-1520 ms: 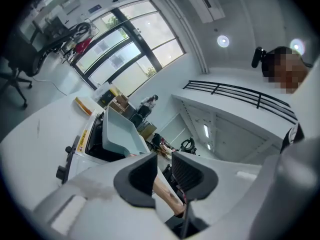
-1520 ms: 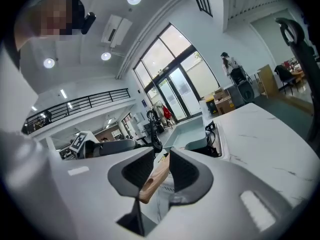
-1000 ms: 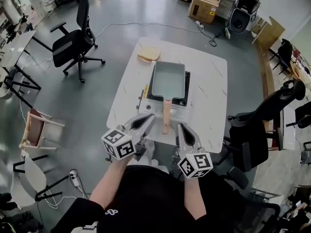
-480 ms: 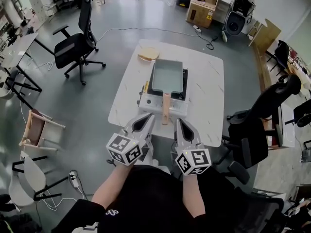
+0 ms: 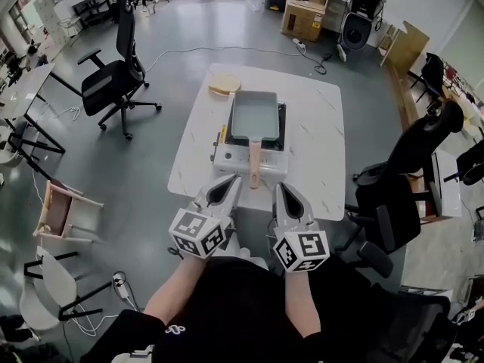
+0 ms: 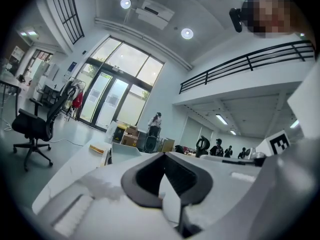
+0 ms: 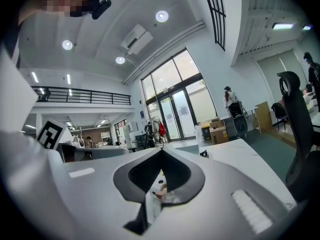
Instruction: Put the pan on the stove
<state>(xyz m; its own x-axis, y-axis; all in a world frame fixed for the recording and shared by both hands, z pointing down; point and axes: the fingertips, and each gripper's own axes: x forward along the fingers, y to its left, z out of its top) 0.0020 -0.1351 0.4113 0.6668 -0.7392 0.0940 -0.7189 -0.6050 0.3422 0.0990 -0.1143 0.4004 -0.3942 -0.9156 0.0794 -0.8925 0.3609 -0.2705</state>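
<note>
the pan (image 5: 255, 115), a shallow rectangular grey-blue one, sits on top of the small stove (image 5: 227, 156) in the middle of the white table (image 5: 321, 150). its wooden handle (image 5: 254, 165) sticks out past the stove's near edge, pointing toward the person. a round wooden board (image 5: 224, 84) lies on the table just beyond the stove's far left corner.

the person holds both grippers low at the near edge of the table, side by side and apart from each other. the left gripper (image 5: 231, 180) is clenched, its jaws pressed together with nothing between them. the right gripper (image 5: 278, 188) is clenched the same way, also empty. the pan handle's end lies between the two tips, and neither touches it.

a black office chair (image 5: 113, 74) stands on the grey floor to the left of the table, and cardboard boxes (image 5: 302, 13) sit farther back.
</note>
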